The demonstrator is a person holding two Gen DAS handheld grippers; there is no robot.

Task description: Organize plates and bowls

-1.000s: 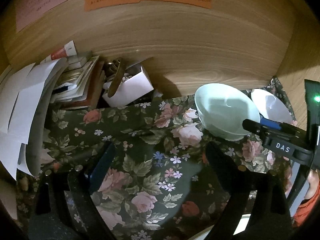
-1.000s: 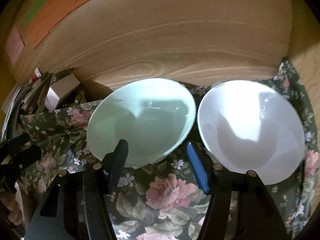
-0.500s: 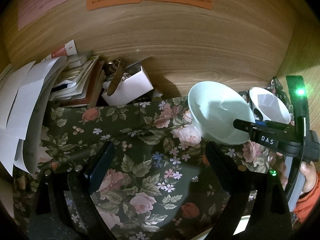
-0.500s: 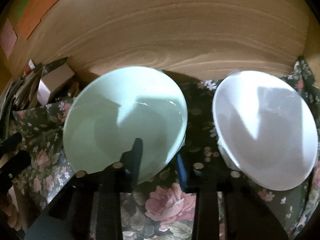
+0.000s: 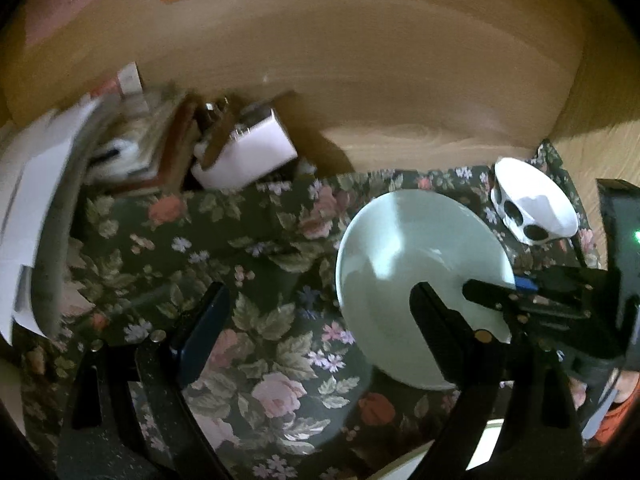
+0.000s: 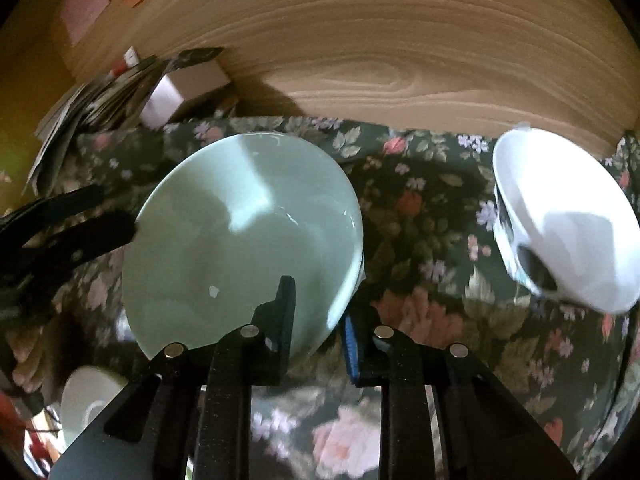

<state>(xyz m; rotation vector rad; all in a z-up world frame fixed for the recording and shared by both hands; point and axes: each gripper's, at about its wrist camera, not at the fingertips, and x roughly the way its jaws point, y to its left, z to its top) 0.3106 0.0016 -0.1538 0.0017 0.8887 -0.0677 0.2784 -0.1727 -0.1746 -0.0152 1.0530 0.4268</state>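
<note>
A pale green bowl (image 6: 244, 248) is held by its near rim in my right gripper (image 6: 320, 312), which is shut on it and holds it tilted above the floral cloth (image 6: 420, 208). The same bowl shows in the left wrist view (image 5: 420, 280), with the right gripper (image 5: 516, 300) on its right edge. A white bowl with dark spots (image 6: 564, 216) lies tipped on the cloth at the right, also in the left wrist view (image 5: 532, 208). My left gripper (image 5: 316, 320) is open and empty, just left of the green bowl.
A wooden wall (image 6: 380, 52) backs the cloth. A pile of papers and books (image 5: 80, 168) and a small white box (image 5: 248, 156) stand at the back left. A white dish (image 6: 88, 400) sits low at the left. A pale rim (image 5: 472, 452) shows by the front edge.
My right gripper has lifted the green bowl and carried it left and nearer, away from the white bowl. The left wrist view has shifted and blurred.
</note>
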